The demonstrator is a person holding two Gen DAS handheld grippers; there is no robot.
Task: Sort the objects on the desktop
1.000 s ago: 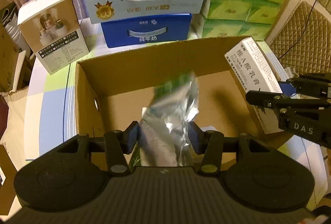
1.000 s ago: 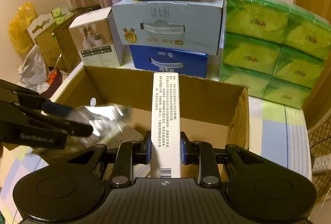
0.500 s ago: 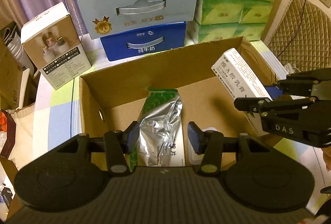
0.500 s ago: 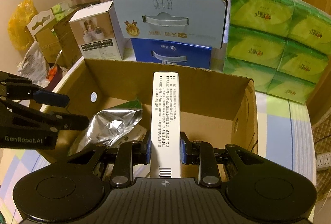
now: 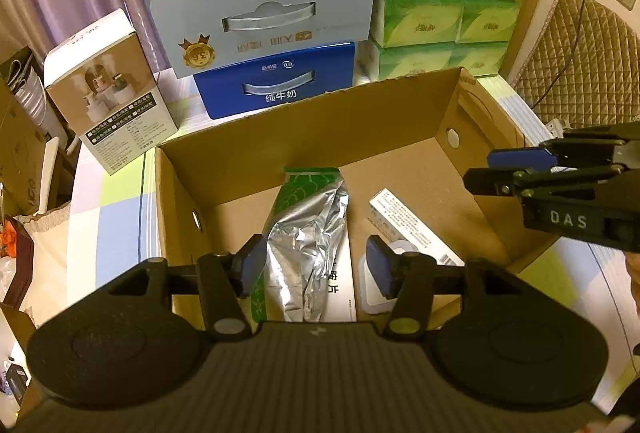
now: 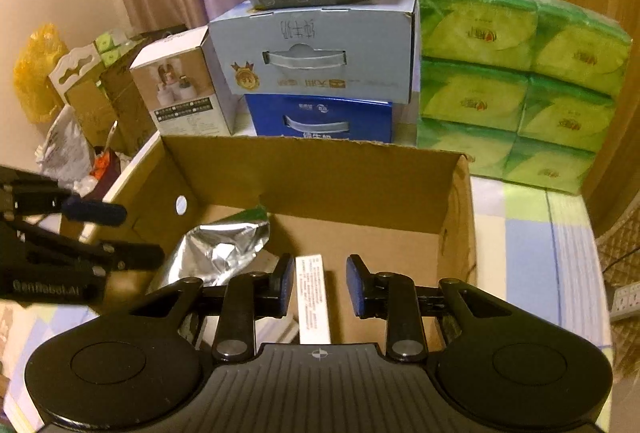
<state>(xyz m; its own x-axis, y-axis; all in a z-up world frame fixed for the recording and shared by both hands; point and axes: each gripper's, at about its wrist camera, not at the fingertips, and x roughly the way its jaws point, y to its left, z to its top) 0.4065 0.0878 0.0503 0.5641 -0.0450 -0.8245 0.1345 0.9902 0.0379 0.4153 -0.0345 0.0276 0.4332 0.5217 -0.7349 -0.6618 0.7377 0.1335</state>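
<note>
Pouch (image 5: 308,233) and carton (image 6: 313,297) released since a second ago, now lying in box (image 5: 320,129); both tongs (image 5: 316,265) (image 6: 318,283) open, empty.

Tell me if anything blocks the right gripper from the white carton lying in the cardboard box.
Nothing visible does. The right gripper hangs open directly above the white carton, with only air between them. The foil bag lies to the carton's left inside the cardboard box, off that path.
</note>
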